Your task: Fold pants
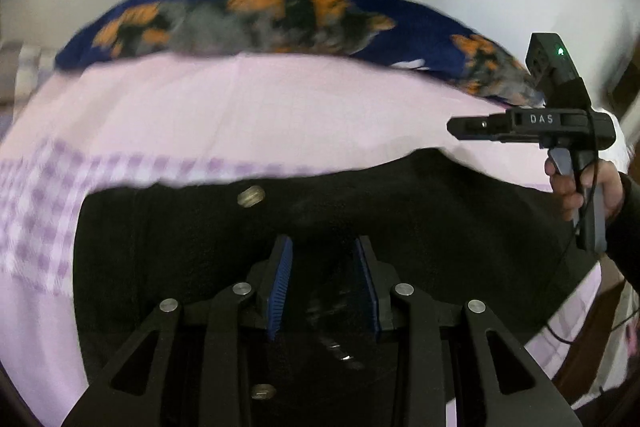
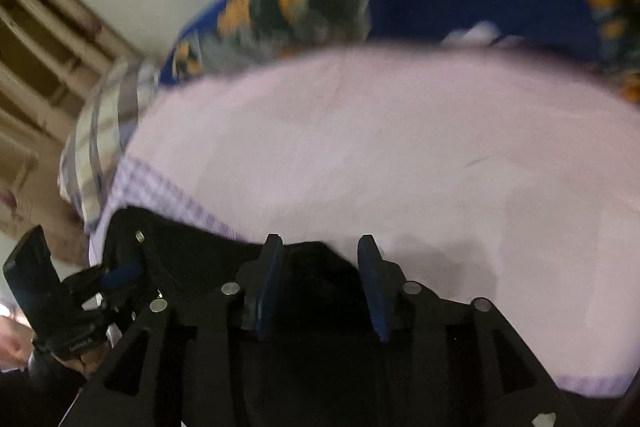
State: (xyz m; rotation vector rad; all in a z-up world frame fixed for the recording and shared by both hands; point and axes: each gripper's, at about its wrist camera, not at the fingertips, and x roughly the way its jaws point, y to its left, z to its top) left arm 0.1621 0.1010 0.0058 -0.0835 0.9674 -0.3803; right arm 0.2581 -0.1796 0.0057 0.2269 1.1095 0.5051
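Pants (image 1: 400, 211): black, laid on the pink sheet (image 1: 260, 107) of a bed, two metal buttons seen near the waist. Left hand-held gripper (image 1: 325, 247): blue pads set apart over the pants, dark cloth seen between them; whether it is gripped cannot be told. Right hand-held gripper (image 2: 320, 247): fingers apart at the pants' edge, a fold of black cloth lying between them, pressure not discernible. A hand (image 1: 584, 187) is seen on the right handle. Blue flowered pillow (image 1: 260, 15): placed at the bed's far side. Frames blurred.
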